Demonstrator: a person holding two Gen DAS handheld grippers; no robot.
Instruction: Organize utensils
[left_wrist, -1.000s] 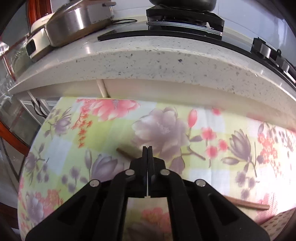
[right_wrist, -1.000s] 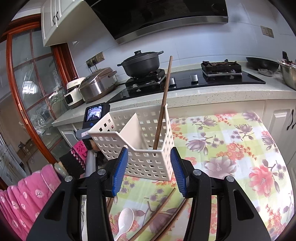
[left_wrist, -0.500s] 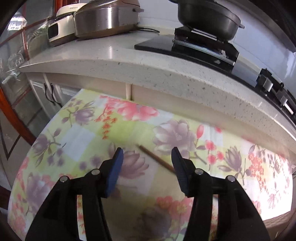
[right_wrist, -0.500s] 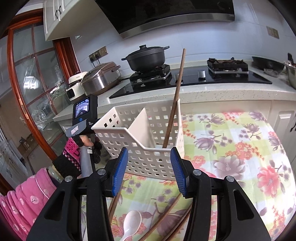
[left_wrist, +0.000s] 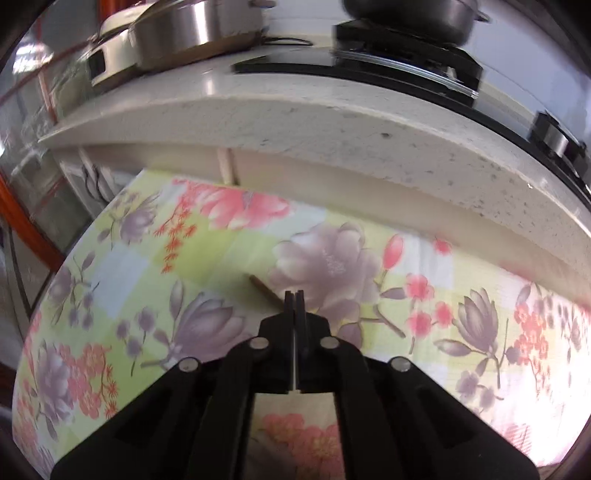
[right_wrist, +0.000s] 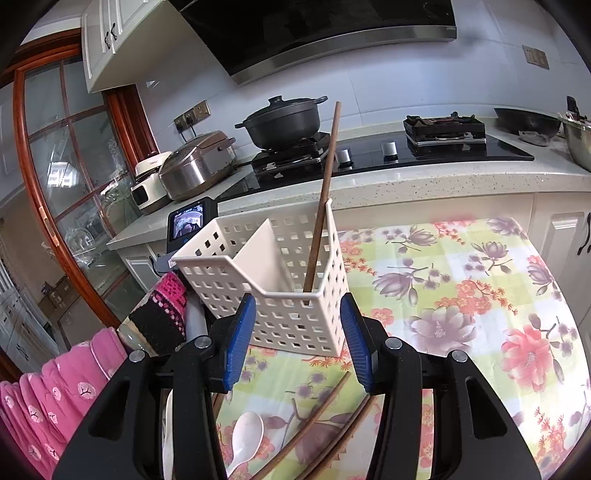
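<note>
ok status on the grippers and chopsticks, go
Left hand-held gripper just snapped shut over a chopstick on the cloth, grip unclear. Right open, empty. One chopstick in basket. Nothing blocking.

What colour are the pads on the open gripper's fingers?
Blue, ribbed pads on black arms, clearest in the right wrist view.

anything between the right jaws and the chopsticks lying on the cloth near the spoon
Nothing visible does. The loose chopsticks lie bare on the tablecloth just below the open right gripper, beside the white spoon; the basket stands beyond them.
</note>
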